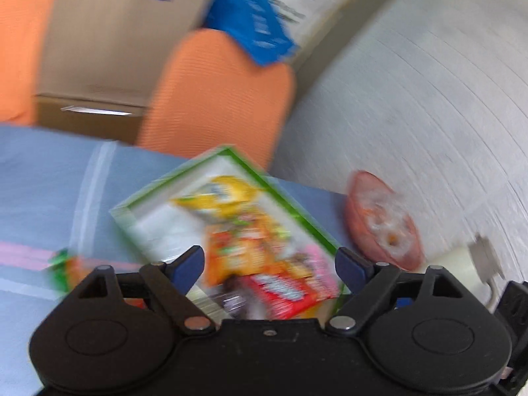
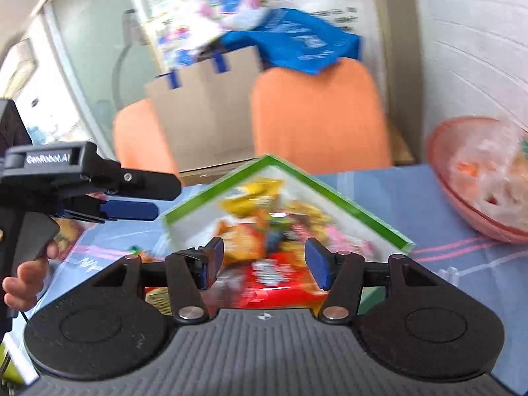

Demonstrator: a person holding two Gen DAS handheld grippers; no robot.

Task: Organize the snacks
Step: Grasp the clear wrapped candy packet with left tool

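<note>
A green-rimmed box (image 1: 264,180) (image 2: 330,194) holds several snack packets, among them a red one (image 1: 283,293) (image 2: 267,274) and a yellow one (image 1: 224,198) (image 2: 254,194). It sits on the blue tablecloth (image 1: 49,181) (image 2: 396,181). My left gripper (image 1: 269,257) hovers over its near end, open, with nothing pressed between the pads. My right gripper (image 2: 264,247) is also open above the packets. The right wrist view shows the left gripper (image 2: 155,198) from the side, held by a hand (image 2: 23,283). Both views are motion-blurred.
A pink bowl (image 1: 382,221) (image 2: 478,178) of food stands right of the box. A loose green-orange packet (image 1: 66,267) lies to its left. Behind the table are orange chairs (image 1: 217,99) (image 2: 316,115), a cardboard box (image 1: 109,39) (image 2: 204,109) and a blue bag (image 1: 254,16) (image 2: 303,43).
</note>
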